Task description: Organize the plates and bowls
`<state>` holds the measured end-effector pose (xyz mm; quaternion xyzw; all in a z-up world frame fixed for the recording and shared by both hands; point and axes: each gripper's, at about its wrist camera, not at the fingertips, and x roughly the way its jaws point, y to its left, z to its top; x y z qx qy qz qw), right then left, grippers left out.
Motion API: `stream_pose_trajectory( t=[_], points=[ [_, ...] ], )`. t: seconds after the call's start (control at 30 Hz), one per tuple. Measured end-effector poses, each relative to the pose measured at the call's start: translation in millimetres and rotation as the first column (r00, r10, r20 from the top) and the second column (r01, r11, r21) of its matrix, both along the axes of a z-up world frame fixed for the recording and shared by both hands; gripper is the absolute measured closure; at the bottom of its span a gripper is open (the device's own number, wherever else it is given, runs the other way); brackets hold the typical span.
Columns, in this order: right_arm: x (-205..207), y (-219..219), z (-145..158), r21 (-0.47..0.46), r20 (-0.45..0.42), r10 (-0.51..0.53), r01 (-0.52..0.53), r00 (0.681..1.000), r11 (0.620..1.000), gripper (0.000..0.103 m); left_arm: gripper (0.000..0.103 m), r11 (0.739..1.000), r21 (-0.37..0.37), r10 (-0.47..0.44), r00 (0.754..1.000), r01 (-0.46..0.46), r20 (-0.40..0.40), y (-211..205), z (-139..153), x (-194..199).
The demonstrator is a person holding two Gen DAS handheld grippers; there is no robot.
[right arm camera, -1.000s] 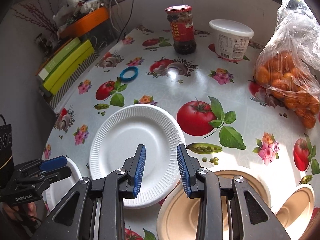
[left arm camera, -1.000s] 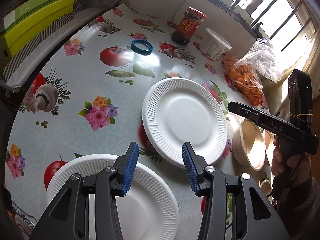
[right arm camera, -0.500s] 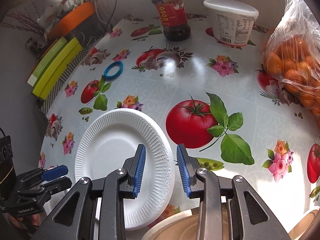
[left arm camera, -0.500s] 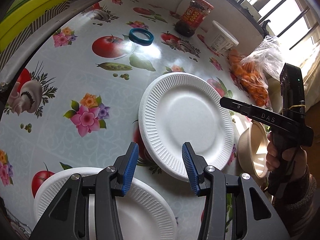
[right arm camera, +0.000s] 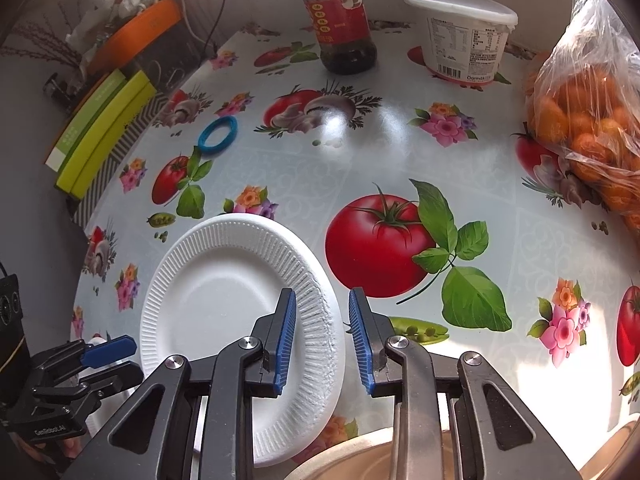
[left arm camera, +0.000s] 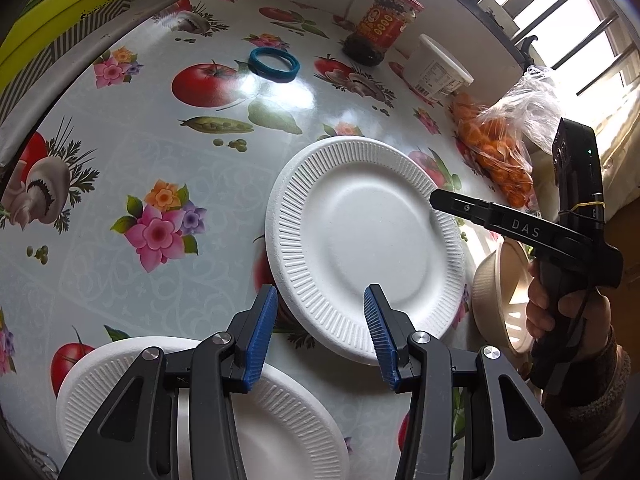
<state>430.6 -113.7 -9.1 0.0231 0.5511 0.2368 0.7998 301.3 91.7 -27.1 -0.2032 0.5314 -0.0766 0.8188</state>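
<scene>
A white ribbed foam plate (left arm camera: 368,240) lies flat on the patterned table; it also shows in the right wrist view (right arm camera: 224,312). My right gripper (right arm camera: 322,338) is open, its jaws straddling that plate's right rim. In the left wrist view the right gripper (left arm camera: 440,200) reaches over the plate's right edge. My left gripper (left arm camera: 318,334) is open and empty, just short of the plate's near rim, above a second white plate (left arm camera: 120,384). A beige bowl (left arm camera: 504,300) sits at the right and also shows in the right wrist view (right arm camera: 360,456).
At the back stand a red-lidded jar (right arm camera: 340,20) and a white tub (right arm camera: 464,36). A bag of oranges (right arm camera: 588,120) lies at the right. A blue ring (right arm camera: 218,134) lies on the table (right arm camera: 360,152). Green boxes (right arm camera: 104,128) sit off the left edge.
My right gripper has moved forward and left, from over the beige bowl to straddling the plate's right rim. My left gripper has advanced slightly toward the plate. Both stay open.
</scene>
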Motion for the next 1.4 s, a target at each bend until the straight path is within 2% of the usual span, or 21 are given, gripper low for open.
stream_pose_trajectory(
  t=[0.3,0.43,0.97,1.07,1.13,1.23,1.4],
  points=[
    [0.3,-3.0,-2.7,0.008,-0.009,0.004,-0.004,1.000,1.000,0.076,0.057,1.000,-0.001,-0.005,1.000,0.005,-0.003,-2.4,-0.3,2.0],
    [0.0,-2.3,-2.8,0.006,-0.008,0.001,-0.001,1.000,1.000,0.081,0.057,1.000,-0.011,-0.002,1.000,0.003,0.017,-3.3,2.1,1.2],
    [-2.0,-1.2,-0.8,0.019,-0.009,-0.006,0.006,1.000,1.000,0.081,0.057,1.000,0.020,0.011,0.999,-0.011,0.030,-3.5,5.1,1.2],
    [-3.2,-1.1,0.5,0.037,-0.011,-0.008,0.008,1.000,0.999,0.085,0.057,1.000,0.015,0.026,0.999,-0.026,0.033,-1.2,5.4,1.1],
    [-4.7,-0.8,2.0,0.049,-0.010,-0.008,0.008,1.000,0.999,0.085,0.067,0.999,0.011,0.033,0.999,-0.033,0.033,-0.4,5.5,1.1],
    [-8.2,0.1,3.3,0.054,-0.002,-0.001,0.001,1.000,0.999,0.086,0.070,0.999,0.034,0.022,0.999,-0.024,0.047,-3.3,7.0,0.8],
    [-7.7,0.4,-1.0,0.044,-0.006,-0.009,0.009,1.000,0.999,0.086,0.070,0.999,0.028,0.032,0.999,-0.033,0.024,-3.0,1.5,2.1]
  ],
)
